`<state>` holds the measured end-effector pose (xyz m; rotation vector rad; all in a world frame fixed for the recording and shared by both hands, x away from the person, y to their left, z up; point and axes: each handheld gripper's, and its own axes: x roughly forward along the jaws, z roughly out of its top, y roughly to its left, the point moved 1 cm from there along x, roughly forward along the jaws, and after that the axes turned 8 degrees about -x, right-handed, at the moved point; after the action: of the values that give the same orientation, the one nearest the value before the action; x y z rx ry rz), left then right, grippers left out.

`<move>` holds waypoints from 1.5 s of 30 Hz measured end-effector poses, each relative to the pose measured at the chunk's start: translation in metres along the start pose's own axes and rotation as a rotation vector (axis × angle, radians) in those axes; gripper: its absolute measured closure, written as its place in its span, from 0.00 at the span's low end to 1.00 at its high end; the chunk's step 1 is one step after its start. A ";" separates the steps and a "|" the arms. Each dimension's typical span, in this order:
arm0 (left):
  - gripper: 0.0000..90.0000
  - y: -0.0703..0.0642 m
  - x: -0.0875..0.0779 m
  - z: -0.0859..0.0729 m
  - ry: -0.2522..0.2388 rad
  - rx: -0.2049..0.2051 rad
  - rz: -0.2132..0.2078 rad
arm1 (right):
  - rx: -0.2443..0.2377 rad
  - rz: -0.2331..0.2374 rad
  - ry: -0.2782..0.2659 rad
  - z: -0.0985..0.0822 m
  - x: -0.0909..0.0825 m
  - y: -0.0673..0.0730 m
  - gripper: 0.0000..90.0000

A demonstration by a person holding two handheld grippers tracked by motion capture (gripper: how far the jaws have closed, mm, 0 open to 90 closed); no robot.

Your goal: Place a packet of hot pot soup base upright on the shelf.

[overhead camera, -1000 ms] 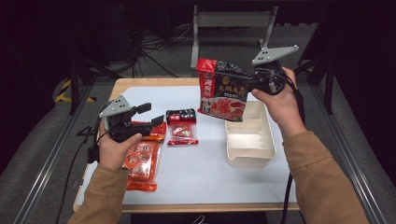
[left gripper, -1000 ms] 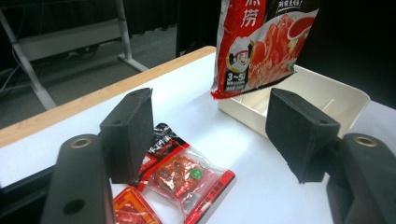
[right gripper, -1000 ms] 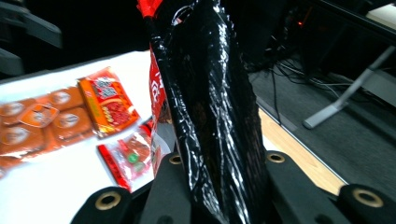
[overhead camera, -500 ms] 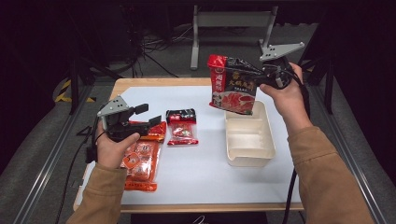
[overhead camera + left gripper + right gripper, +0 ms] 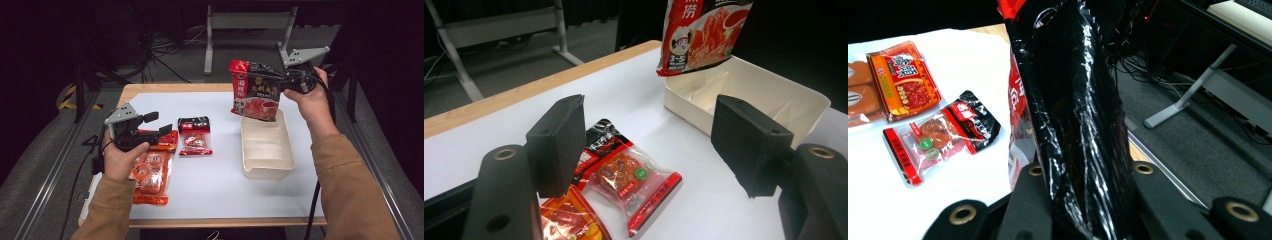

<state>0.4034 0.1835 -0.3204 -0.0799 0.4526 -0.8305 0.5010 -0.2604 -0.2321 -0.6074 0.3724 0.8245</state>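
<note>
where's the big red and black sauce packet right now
In the high view the sauce packet hangs at upper right, clamped in the right gripper, its bottom edge just over the far end of the cream tray.

Pretty dim room overall, the white tabletop (image 5: 215,180) with its wooden edge is the one bright spot. Grey carpet floor (image 5: 45,185) all round, a grey metal stand (image 5: 250,22) on the far side, black cables (image 5: 165,55) tangled far left.
</note>
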 end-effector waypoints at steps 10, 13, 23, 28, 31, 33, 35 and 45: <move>0.35 0.002 0.001 -0.001 0.006 0.001 0.003 | 0.010 0.000 0.005 -0.019 0.002 -0.009 0.89; 0.34 0.002 0.002 -0.001 0.009 -0.005 0.003 | 0.012 0.007 -0.005 -0.023 0.003 -0.010 0.89; 0.34 0.004 0.002 -0.002 0.019 -0.008 0.005 | -0.006 0.022 0.010 -0.030 0.005 -0.008 0.89; 0.34 0.003 0.003 -0.002 0.019 -0.010 0.005 | -0.006 0.021 0.031 -0.036 0.008 -0.006 0.89; 0.34 0.004 0.003 -0.003 0.023 -0.010 0.007 | -0.001 0.021 0.026 -0.038 0.008 -0.007 0.88; 0.33 0.004 0.004 -0.003 0.023 -0.011 0.009 | 0.000 0.019 0.026 -0.040 0.008 -0.007 0.88; 0.33 0.005 0.004 -0.003 0.027 -0.009 0.010 | 0.002 0.015 0.030 -0.043 0.009 -0.006 0.88; 0.32 0.006 0.005 -0.005 0.036 -0.014 0.010 | 0.009 0.022 0.048 -0.055 0.015 -0.002 0.86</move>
<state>0.4089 0.1845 -0.3280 -0.0754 0.4919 -0.8196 0.5082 -0.2880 -0.2820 -0.6167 0.4272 0.8295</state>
